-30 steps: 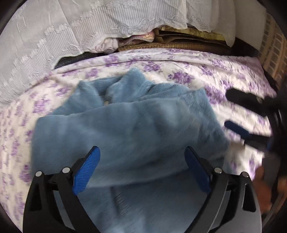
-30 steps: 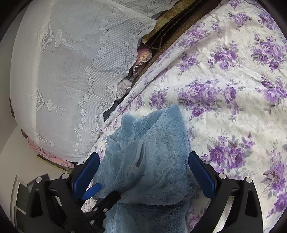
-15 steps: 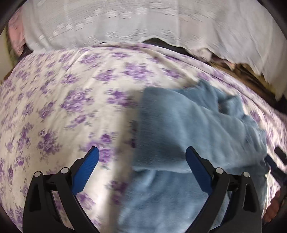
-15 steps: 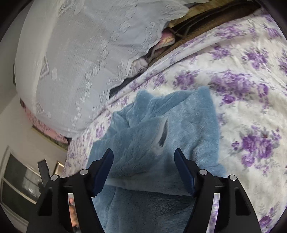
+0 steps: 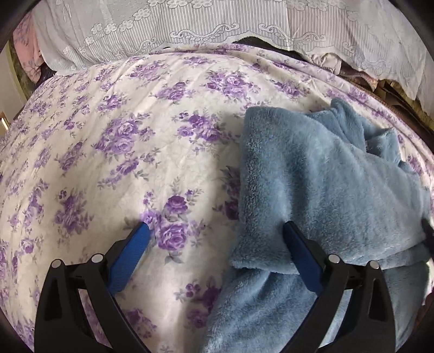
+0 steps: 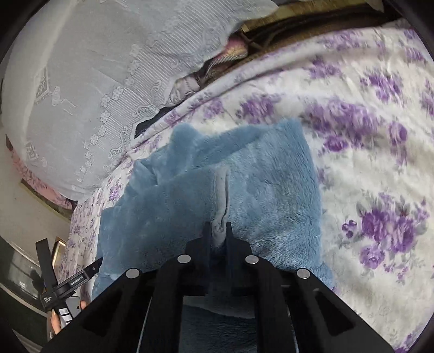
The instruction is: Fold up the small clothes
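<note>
Since earlier frame, my left gripper (image 5: 214, 241) swung off blue fleece garment (image 5: 325, 195) toward 9 o'clock, fingers wide, empty, over floral bedspread (image 5: 135, 152). My right gripper (image 6: 217, 230) pinched tight on fleece ridge. Garment lies part-folded on bed, top flap over; further folds left, I judge. Free room at 9 o'clock; lace-covered pile (image 5: 217, 24) bounds 12 o'clock.

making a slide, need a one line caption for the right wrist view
Right gripper pinches a ridge of the blue fleece garment lying on the purple floral bedspread.
</note>
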{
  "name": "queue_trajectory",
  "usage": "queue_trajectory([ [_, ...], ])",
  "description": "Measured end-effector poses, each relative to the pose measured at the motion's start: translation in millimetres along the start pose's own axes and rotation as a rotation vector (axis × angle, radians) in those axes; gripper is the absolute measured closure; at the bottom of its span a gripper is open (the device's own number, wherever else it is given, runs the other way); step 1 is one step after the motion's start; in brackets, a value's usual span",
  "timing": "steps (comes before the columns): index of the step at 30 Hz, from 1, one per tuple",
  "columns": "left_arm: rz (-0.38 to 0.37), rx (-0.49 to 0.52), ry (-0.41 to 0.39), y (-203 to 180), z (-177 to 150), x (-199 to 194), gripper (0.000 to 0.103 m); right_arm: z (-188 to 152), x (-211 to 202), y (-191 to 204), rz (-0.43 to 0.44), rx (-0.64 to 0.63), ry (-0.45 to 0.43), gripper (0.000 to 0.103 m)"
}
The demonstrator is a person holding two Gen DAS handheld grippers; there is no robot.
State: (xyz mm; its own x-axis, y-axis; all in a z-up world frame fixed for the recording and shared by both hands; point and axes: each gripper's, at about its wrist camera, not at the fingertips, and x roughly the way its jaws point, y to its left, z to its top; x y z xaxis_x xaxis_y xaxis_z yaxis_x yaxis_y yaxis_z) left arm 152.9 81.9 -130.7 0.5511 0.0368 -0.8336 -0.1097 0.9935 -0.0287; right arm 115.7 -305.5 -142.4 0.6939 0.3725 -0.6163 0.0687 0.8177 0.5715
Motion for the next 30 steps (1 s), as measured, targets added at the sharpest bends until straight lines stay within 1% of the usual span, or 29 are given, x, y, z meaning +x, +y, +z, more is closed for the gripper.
queue_trajectory([
  [3, -0.039, -0.030, -0.020, 5.9, 3.3, -13.0, 0.007, 0.4, -6.4, 2.1, -0.011, -0.015, -0.012, 0.092],
  [4, -0.051, -0.031, -0.037, 5.1, 6.7, -19.9, 0.008, -0.2, -11.8, 3.5, -0.016, -0.018, -0.025, 0.087],
  [5, -0.061, -0.027, -0.048, 3.4, 8.5, -23.9, 0.008, 0.3, -18.9, 6.6, -0.024, -0.024, -0.052, 0.087],
  [6, -0.076, -0.019, -0.060, 1.1, 10.8, -28.7, 0.008, 1.5, -31.1, 15.0, -0.032, -0.051, -0.103, 0.087],
  [7, -0.097, -0.004, -0.072, -4.2, 14.6, -33.8, 0.008, 4.7, -37.1, 23.9, -0.031, -0.076, -0.136, 0.087],
  [9, -0.114, 0.021, -0.080, -14.8, 22.6, -37.3, 0.008, 8.9, -45.6, 44.3, 0.012, -0.126, -0.167, 0.087],
  [12, -0.121, 0.049, -0.084, -33.0, 36.3, -31.6, 0.008, 14.1, -28.2, 67.7, 0.076, -0.147, -0.120, 0.087],
  [13, -0.130, 0.057, -0.078, -40.2, 41.6, -24.8, 0.008, 15.2, -21.0, 70.5, 0.081, -0.145, -0.106, 0.087],
  [16, -0.153, 0.062, -0.025, -50.3, 47.7, 2.8, 0.008, 18.6, 15.0, 72.5, 0.114, -0.119, -0.040, 0.087],
  [17, -0.147, 0.066, -0.008, -51.0, 46.5, 11.8, 0.008, 17.4, 25.4, 67.6, 0.115, -0.101, -0.016, 0.087],
  [18, -0.128, 0.071, 0.008, -50.7, 44.7, 21.7, 0.006, 15.0, 36.0, 56.1, 0.087, -0.077, 0.004, 0.088],
  [19, -0.116, 0.064, 0.025, -46.6, 41.5, 33.6, 0.004, 12.9, 44.7, 39.8, 0.060, -0.040, 0.025, 0.101],
  [20, -0.166, 0.031, 0.047, -38.2, 39.3, 42.9, 0.004, 12.0, 48.6, 27.9, 0.084, 0.007, 0.047, 0.103],
  [21, -0.224, -0.022, 0.065, -27.6, 40.6, 46.4, 0.004, 15.5, 49.4, 9.8, 0.166, 0.107, 0.066, 0.103],
  [22, -0.246, -0.052, 0.064, -22.0, 42.5, 44.6, 0.004, 18.3, 44.2, -1.2, 0.185, 0.169, 0.053, 0.103],
  [23, -0.243, -0.081, 0.048, -15.7, 44.1, 39.5, 0.004, 21.4, 33.3, -6.9, 0.131, 0.171, 0.002, 0.103],
  [25, -0.188, -0.098, 0.006, -9.9, 42.7, 27.6, 0.005, 21.3, 20.8, -7.5, 0.059, 0.143, -0.051, 0.103],
  [26, -0.184, -0.098, -0.010, -9.8, 41.8, 21.1, 0.005, 20.4, 16.8, -6.1, 0.058, 0.143, -0.060, 0.097],
  [27, -0.195, -0.095, -0.021, -10.9, 41.8, 16.5, 0.005, 19.3, 10.0, 2.6, 0.058, 0.113, -0.084, 0.097],
  [29, -0.257, -0.060, -0.053, -22.1, 42.4, 2.0, 0.005, 18.1, 1.6, 25.2, 0.055, 0.013, -0.118, 0.096],
  [30, -0.284, -0.030, -0.067, -31.4, 42.1, -4.3, 0.005, 18.3, 1.0, 43.4, 0.088, -0.052, -0.123, 0.093],
])
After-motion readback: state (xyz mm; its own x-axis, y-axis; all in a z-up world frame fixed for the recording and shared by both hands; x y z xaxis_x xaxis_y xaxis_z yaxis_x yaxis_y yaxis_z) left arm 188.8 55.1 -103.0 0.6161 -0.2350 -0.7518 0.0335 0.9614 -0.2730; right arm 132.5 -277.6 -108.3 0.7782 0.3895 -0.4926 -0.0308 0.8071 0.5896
